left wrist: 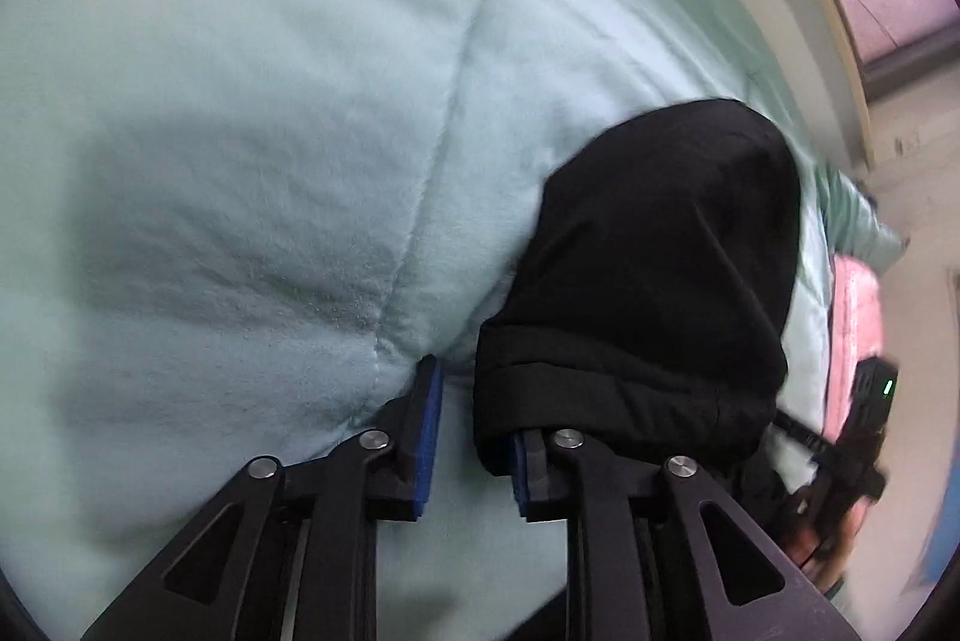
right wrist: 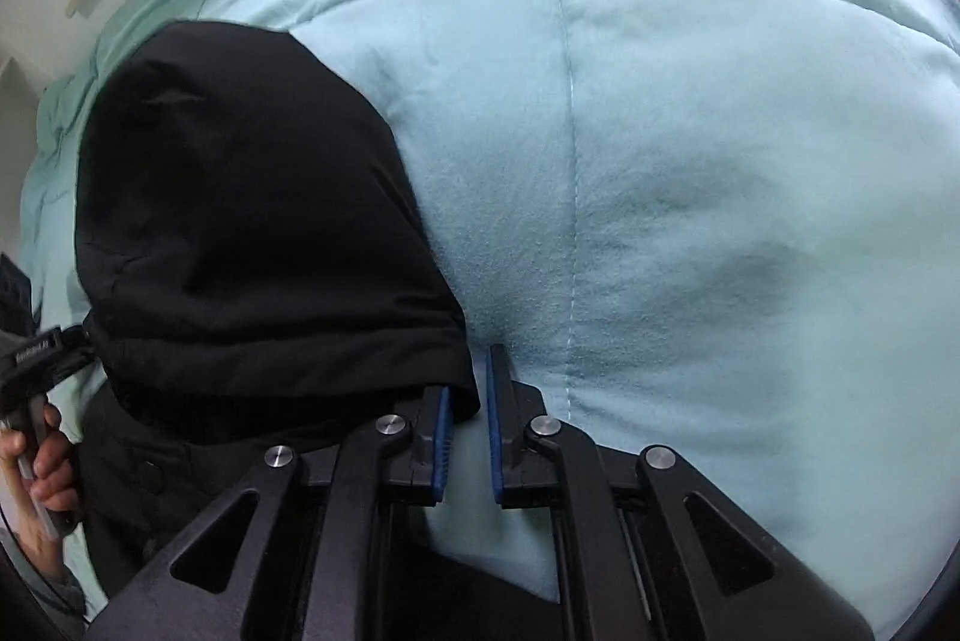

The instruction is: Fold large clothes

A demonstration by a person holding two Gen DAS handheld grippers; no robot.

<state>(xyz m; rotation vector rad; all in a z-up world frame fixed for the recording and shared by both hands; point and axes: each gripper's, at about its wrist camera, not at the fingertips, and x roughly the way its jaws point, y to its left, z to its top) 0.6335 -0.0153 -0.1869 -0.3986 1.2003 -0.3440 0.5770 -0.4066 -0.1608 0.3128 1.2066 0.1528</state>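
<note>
Beneath both grippers we see a pale mint quilted blanket (left wrist: 252,149), soft and puffy, crossed by stitched seams. On it lies a black garment (left wrist: 660,281), the piece of clothing to be folded, bunched into a rounded hood-like mound with a thick hem along its near edge.

In the left wrist view, the left gripper (left wrist: 474,437) points steeply down at the blanket. Its jaws stand partly apart, with a clear strip of blanket showing between the blue pads (left wrist: 429,437). The garment sits just to the right of this gripper, and its hem drapes over the right finger (we cannot tell whether any cloth is caught between the pads). Further right, at the picture's edge, we glimpse the other gripper's handle with a small green light (left wrist: 887,388).

In the right wrist view, the right gripper (right wrist: 471,437) also points steeply down. Its blue pads (right wrist: 443,443) stand close together with only a narrow gap. The garment lies just to the left of it, its hem resting on top of the left finger, and nothing clearly sits between the pads. At the far left edge, a person's hand (right wrist: 45,467) grips the other gripper's handle.
</note>
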